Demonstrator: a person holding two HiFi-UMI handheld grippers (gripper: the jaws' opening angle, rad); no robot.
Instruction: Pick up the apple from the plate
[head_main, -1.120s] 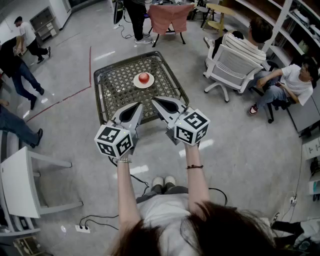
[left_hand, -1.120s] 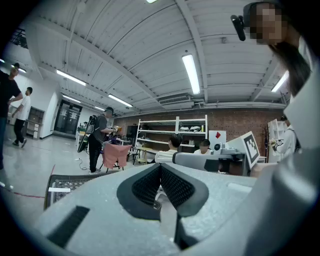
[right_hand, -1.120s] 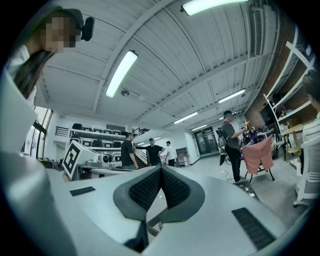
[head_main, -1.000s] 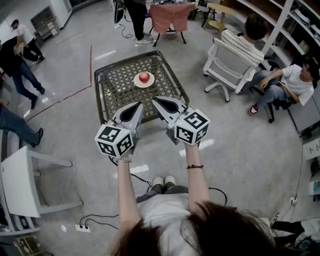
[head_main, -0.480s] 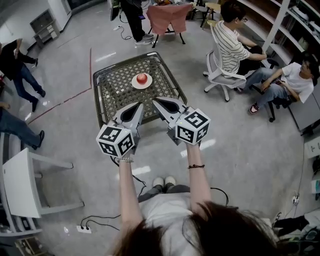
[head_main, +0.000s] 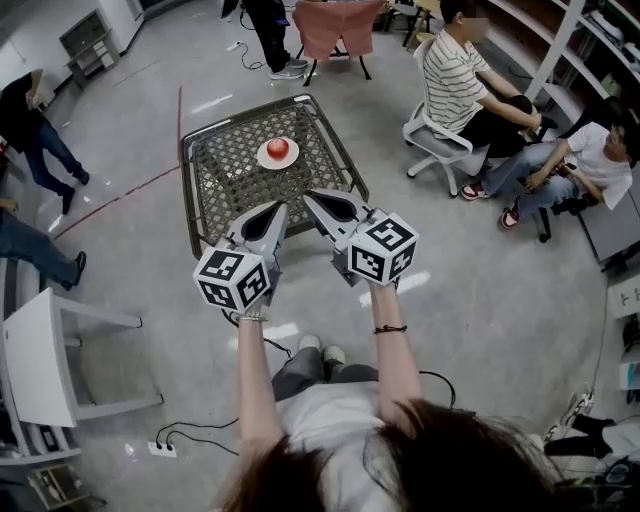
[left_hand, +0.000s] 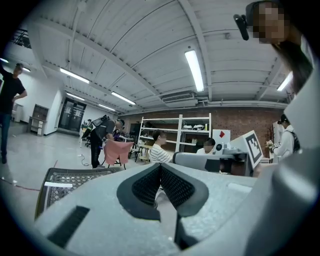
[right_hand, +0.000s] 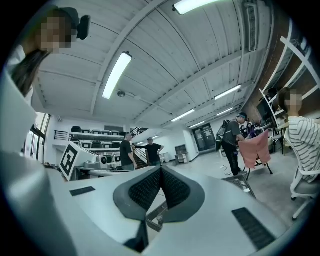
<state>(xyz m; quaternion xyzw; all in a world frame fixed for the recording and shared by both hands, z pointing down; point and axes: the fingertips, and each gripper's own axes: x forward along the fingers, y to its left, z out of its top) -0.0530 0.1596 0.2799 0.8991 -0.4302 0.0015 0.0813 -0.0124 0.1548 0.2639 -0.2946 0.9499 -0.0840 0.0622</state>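
A red apple (head_main: 279, 148) lies on a small white plate (head_main: 264, 158) at the far half of a low wire-mesh table (head_main: 230, 190). Both grippers are held side by side, level, over the table's near edge and well short of the plate. My left gripper (head_main: 281, 208) is shut with nothing in it, and my right gripper (head_main: 307, 197) is likewise shut and empty. In the left gripper view the left gripper (left_hand: 160, 165) shows its pads touching, with the table (left_hand: 65, 176) low at the left. The right gripper (right_hand: 161, 169) also has its pads together, and the table's corner (right_hand: 243, 183) shows at the right.
Two people sit on office chairs (head_main: 430, 140) right of the table. Other people stand at the left (head_main: 35, 125). A chair draped in pink cloth (head_main: 335, 25) stands beyond the table. A white table (head_main: 45, 350) is at the near left, and a power strip with cables (head_main: 160, 445) lies on the floor.
The table with the apple has slid slightly up and left in the head view. The person in the striped shirt has swivelled round on the chair. Both grippers have stayed shut.
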